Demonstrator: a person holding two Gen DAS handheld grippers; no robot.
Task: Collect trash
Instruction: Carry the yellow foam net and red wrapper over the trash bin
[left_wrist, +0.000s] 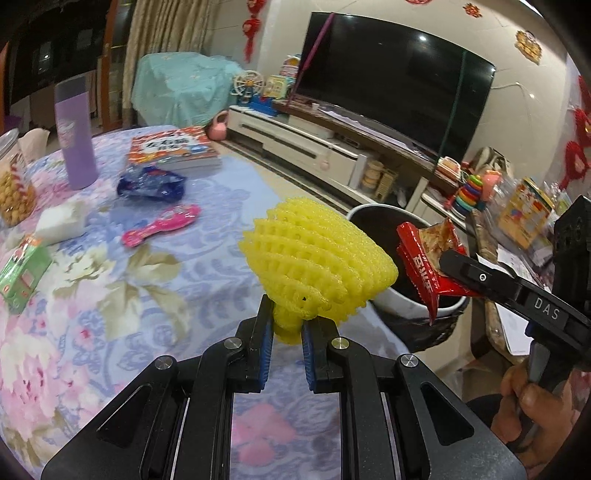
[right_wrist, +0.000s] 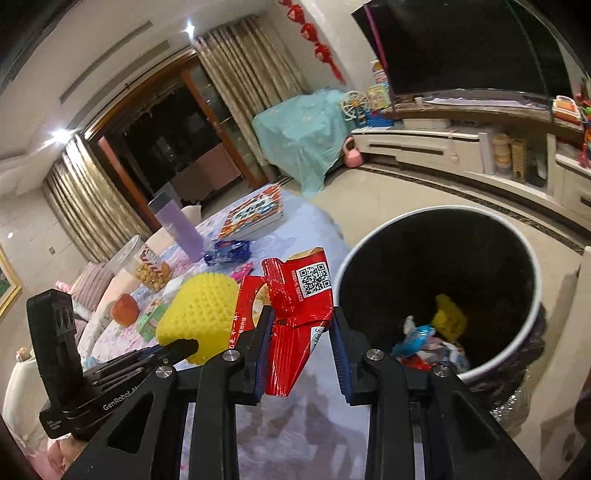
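Right now the left gripper is pinching the narrow bunched end of a yellow foam net between its blue-padded fingers, with the wide ribbed part of the net fanning out above the jaws, over the edge of the table. Just beside it the right gripper is holding a crumpled red snack wrapper; the wrapper is lying against the left finger, a gap is showing on the other side, and a QR code is facing the camera. In the left wrist view the same wrapper is hanging from the right gripper's black fingers over the rim of the trash bin.

The bin is standing on the floor just beside the table, white outside and lined with a dark bag, and it is already holding a yellow scrap and some blue and white wrappers at the bottom. Neither the net nor the red wrapper is lying in the bin.

Further back on the flowered tablecloth a crumpled blue wrapper is lying near a purple bottle and a children's book. A pink hairbrush, a white block, a green carton and a jar of snacks are sitting closer to the left edge. A hand is gripping the right tool's handle at the lower right.
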